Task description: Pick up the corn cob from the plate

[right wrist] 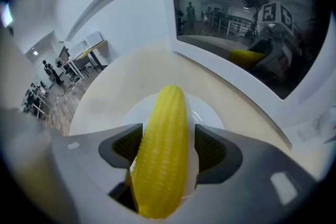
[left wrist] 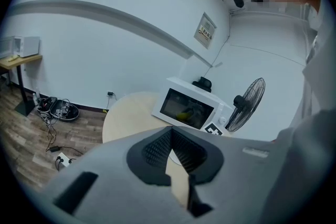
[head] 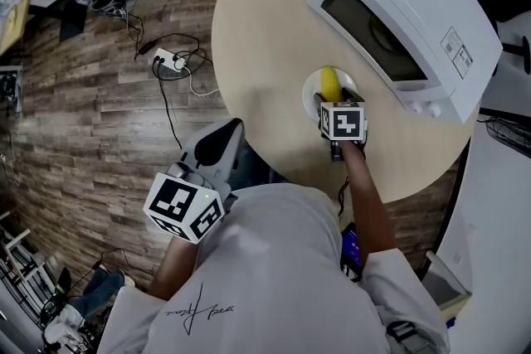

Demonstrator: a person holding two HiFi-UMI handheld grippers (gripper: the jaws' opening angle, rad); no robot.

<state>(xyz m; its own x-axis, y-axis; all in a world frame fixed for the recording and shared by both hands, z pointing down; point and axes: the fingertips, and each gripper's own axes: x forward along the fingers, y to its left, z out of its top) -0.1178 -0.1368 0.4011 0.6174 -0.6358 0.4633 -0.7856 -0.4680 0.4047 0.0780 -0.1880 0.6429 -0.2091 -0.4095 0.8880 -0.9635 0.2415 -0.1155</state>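
Observation:
A yellow corn cob (right wrist: pixel 163 149) lies on a small white plate (right wrist: pixel 212 113) on the round pale table (head: pixel 265 37), just in front of the microwave. My right gripper (right wrist: pixel 168 134) straddles the cob: the left pad is at its side, and a thin gap shows at the right pad, so it is open. From the head view, the corn cob (head: pixel 330 82) pokes out beyond the right gripper (head: pixel 332 102) over the plate (head: pixel 310 87). My left gripper (head: pixel 226 137) hangs off the table's near edge, held low. Its jaws meet at the tips with nothing in them (left wrist: pixel 170 136).
A white microwave (head: pixel 406 12) with its door closed stands on the table right behind the plate. A standing fan (left wrist: pixel 247 105) is beside it. Cables and a power strip (head: pixel 170 60) lie on the wooden floor to the left.

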